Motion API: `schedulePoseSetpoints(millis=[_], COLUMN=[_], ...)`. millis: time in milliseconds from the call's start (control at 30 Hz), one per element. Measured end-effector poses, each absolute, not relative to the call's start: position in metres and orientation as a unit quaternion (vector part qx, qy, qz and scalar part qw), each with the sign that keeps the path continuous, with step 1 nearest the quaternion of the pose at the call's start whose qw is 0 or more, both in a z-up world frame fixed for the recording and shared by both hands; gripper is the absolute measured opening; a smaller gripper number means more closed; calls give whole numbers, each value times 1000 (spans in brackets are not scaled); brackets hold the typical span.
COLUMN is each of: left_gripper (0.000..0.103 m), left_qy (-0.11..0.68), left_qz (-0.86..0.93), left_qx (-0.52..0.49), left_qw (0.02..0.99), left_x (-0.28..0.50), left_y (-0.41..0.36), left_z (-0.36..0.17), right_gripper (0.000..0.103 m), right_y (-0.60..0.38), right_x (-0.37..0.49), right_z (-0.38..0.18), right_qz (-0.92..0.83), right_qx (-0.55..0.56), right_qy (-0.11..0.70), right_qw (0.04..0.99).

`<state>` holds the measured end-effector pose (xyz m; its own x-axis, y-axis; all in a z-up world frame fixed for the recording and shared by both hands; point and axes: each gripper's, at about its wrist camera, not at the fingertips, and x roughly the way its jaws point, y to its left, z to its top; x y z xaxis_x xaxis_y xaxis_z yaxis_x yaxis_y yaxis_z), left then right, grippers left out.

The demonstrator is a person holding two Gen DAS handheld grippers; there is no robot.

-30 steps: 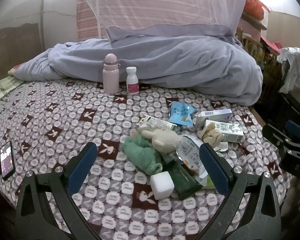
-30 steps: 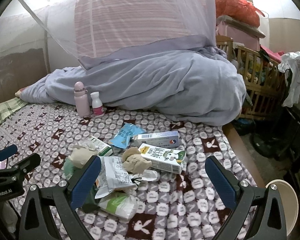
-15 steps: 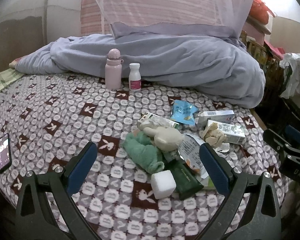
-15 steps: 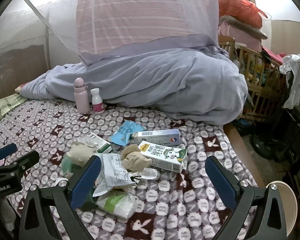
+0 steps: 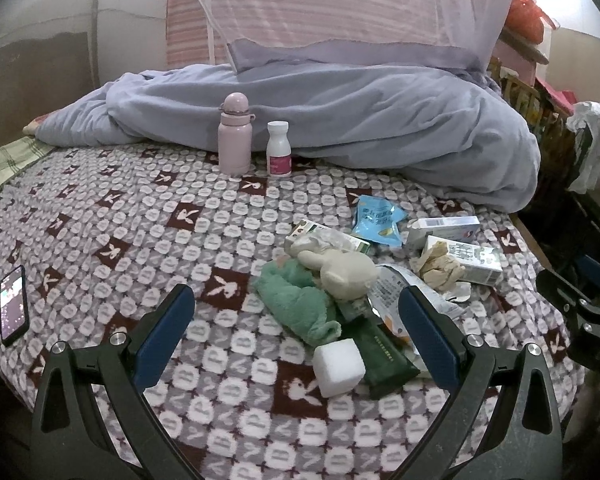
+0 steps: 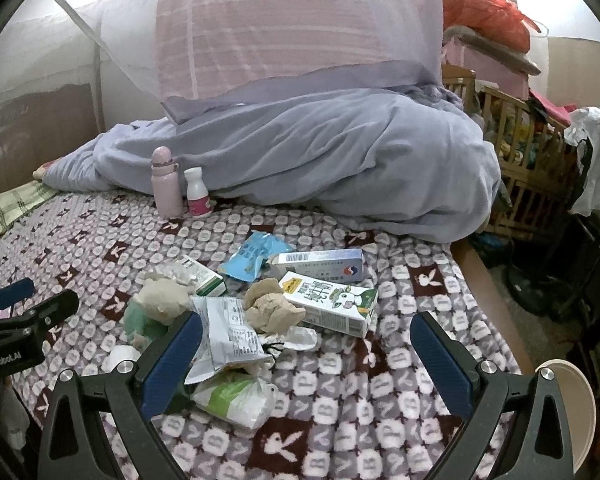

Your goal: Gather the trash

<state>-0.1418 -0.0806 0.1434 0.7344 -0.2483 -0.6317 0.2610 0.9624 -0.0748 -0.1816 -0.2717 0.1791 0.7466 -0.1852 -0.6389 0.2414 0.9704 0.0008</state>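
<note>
Both grippers hover over the near edge of the bed (image 6: 400,364), jaws spread wide and holding nothing. The trash sits in one loose heap on the patterned blanket, ahead of both.

From the right gripper (image 6: 306,364), the heap lies ahead and to the left of the gap between the jaws. The left jaw overlaps the torn white wrapper (image 6: 228,330); the crumpled brown paper (image 6: 272,306) is just beyond it, touching the milk carton (image 6: 332,304). The carton's long axis runs across the view, slanting down toward the right — roughly crosswise to the jaws' reach, so its narrow width would fit between them only after a turn of the wrist. Closest of all is the green-and-white bag (image 6: 236,398), low and left of centre.

From the left gripper (image 5: 296,334), the heap lies ahead and right of centre. The white cube (image 5: 339,366) and the dark green packet (image 5: 384,354) sit inside the open jaws; the green cloth (image 5: 300,304) and a beige plush toy (image 5: 346,270) lie just behind, likely not trash.

My judgement: the left gripper is better lined up for the cube and packet, the right for wrapper, paper and carton. A pale bin rim (image 6: 572,412) shows at the right gripper's lower right — the right side is nearer it.
</note>
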Motion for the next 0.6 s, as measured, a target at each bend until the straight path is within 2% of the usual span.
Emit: schedulePoseSetpoints(millis=[600], left_gripper=[101], left_qy=[342], left_qz=[-133], left_qx=[11], left_qw=[930], left_x=[-139], left_y=[-74], left_z=[137], right_gripper=[103], right_y=[-275], right_x=[-182], right_z=[172], right_qz=[-101], right_qx=[52], right_qy=[353], right_qw=[929])
